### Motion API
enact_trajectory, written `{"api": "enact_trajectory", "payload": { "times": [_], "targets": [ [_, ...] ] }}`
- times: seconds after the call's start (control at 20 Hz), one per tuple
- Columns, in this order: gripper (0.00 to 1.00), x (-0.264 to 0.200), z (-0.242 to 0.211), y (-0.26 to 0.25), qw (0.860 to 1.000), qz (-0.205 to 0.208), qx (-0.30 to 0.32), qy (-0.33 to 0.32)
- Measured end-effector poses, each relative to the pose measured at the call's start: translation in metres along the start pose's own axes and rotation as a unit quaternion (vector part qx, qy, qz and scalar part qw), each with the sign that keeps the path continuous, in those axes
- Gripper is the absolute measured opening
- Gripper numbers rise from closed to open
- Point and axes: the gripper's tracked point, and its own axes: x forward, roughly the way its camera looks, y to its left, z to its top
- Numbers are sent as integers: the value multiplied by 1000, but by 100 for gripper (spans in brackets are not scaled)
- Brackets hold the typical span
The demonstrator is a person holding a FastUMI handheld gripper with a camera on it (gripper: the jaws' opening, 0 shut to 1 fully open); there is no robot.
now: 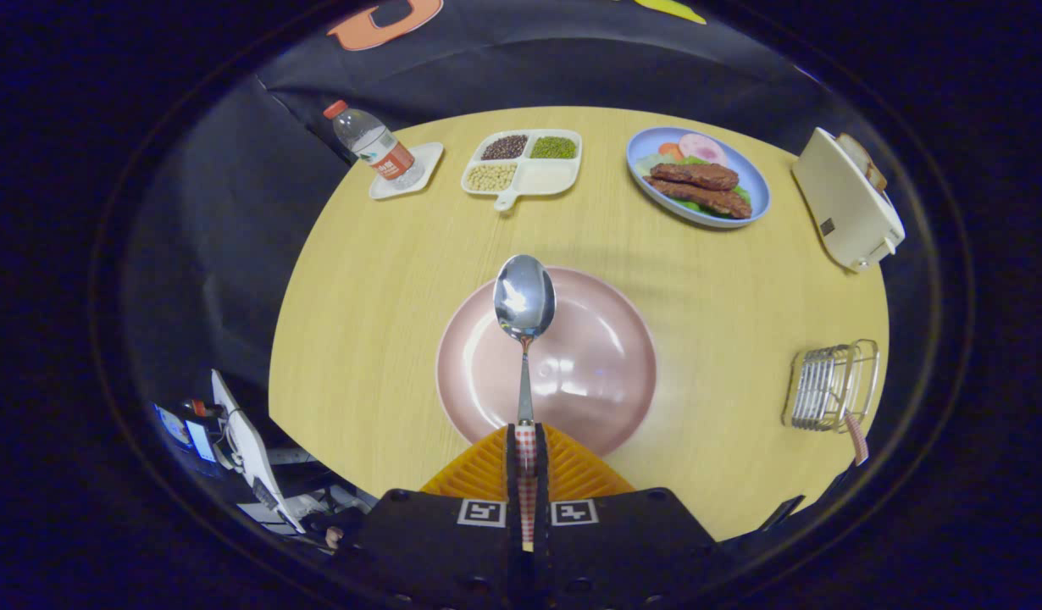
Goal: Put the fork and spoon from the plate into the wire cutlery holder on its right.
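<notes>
My gripper [527, 449] is shut on the checked handle of a metal spoon [524, 305]. The spoon points straight ahead, its bowl raised over the far part of the bare pink plate [589, 373], which lies right beyond the fingers. The wire cutlery holder [830, 385] stands to the right of the plate near the table's edge. A checked handle [856, 436], like the spoon's, sticks out of the holder toward me; what it belongs to is hidden among the wires.
The round wooden table [377, 339] carries, along its far side, a water bottle [377, 151] on a small white tray, a divided white dish [525, 161] of beans, a blue plate [699, 176] of food, and a cream toaster [847, 199] at the right.
</notes>
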Motion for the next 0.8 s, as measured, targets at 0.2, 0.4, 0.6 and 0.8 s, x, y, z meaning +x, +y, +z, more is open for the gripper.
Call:
{"api": "enact_trajectory", "payload": {
  "times": [0.2,0.4,0.6,0.8],
  "targets": [
    [5,-35,4,-44,1000,-5,0,-16],
    [5,-61,6,-93,999,-14,7,-31],
    [5,-80,4,-143,999,-25,18,-43],
    [5,-98,-1,-184,998,-36,25,-44]
  ]
}}
